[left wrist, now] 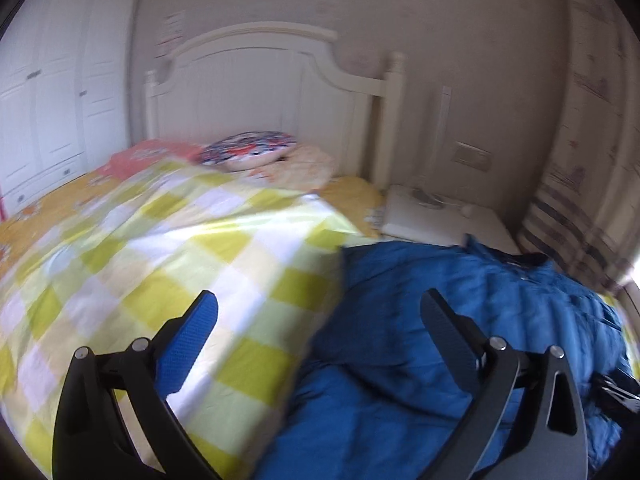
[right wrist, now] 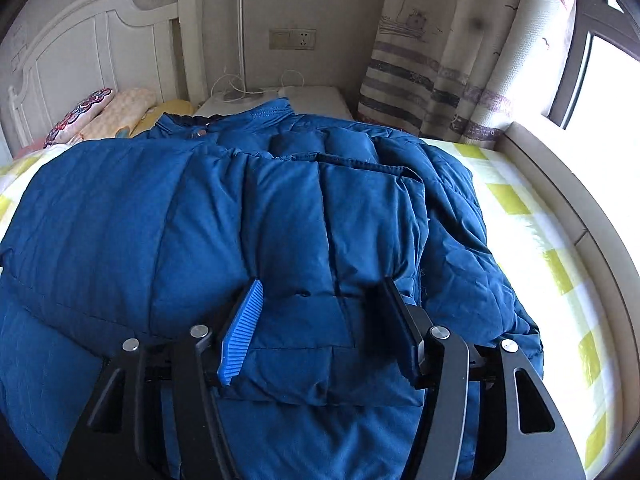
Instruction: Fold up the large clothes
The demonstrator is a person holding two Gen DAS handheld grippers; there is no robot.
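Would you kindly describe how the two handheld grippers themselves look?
Both match: the left gripper and right gripper have curved black arms with cut-outs and silver pivot pins. One finger carries a ribbed blue pad, the other a dark pad.

Below me is the bed (left wrist: 352, 192), its white headboard at the far end. A yellow-green checked quilt (left wrist: 168, 264) covers most of it, over a yellow sheet that shows near the headboard. The blue padded jacket (right wrist: 248, 216) lies on the quilt toward the window-side edge, collar toward the headboard. Up by the headboard lie a patterned pillow (left wrist: 248, 148) and a pale cushion (left wrist: 308, 168).
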